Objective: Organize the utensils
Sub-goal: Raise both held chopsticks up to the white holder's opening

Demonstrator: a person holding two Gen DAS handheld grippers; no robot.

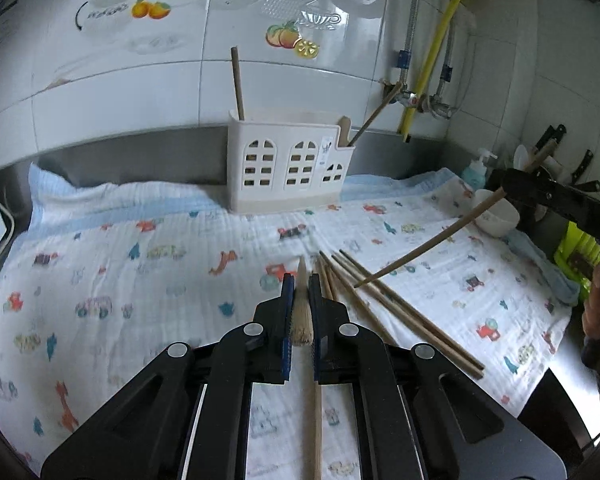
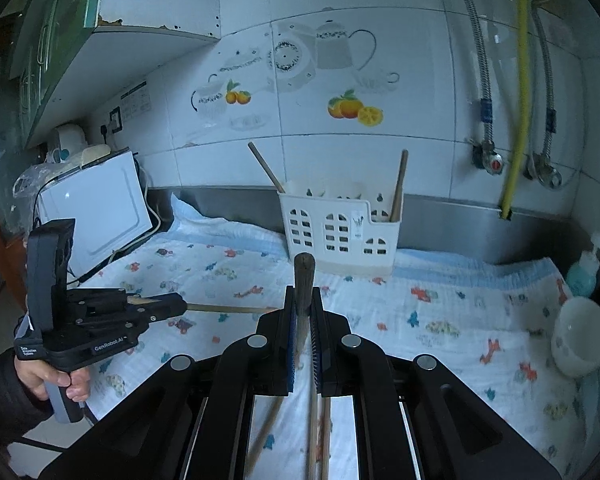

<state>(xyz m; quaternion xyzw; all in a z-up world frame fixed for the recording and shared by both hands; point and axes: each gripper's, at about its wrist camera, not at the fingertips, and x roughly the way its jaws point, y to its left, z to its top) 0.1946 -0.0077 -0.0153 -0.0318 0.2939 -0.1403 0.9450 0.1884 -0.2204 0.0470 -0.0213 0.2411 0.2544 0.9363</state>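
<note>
A white utensil holder (image 1: 286,164) with window cut-outs stands at the back of the cloth-covered counter, with chopsticks sticking out of it; it also shows in the right wrist view (image 2: 340,232). My left gripper (image 1: 301,286) is shut on a pale wooden chopstick (image 1: 302,308) held above the cloth. Several brown chopsticks (image 1: 384,308) lie on the cloth just right of it. My right gripper (image 2: 305,294) is shut on a brown chopstick (image 2: 304,276); in the left wrist view that chopstick (image 1: 432,242) slants down over the pile.
A white bowl (image 2: 582,336) and a teal soap bottle (image 2: 584,272) sit at the right end of the counter. A white appliance (image 2: 96,220) stands at the left. Knives (image 1: 580,168) stand at the far right. The cloth (image 1: 120,280) has a cartoon print.
</note>
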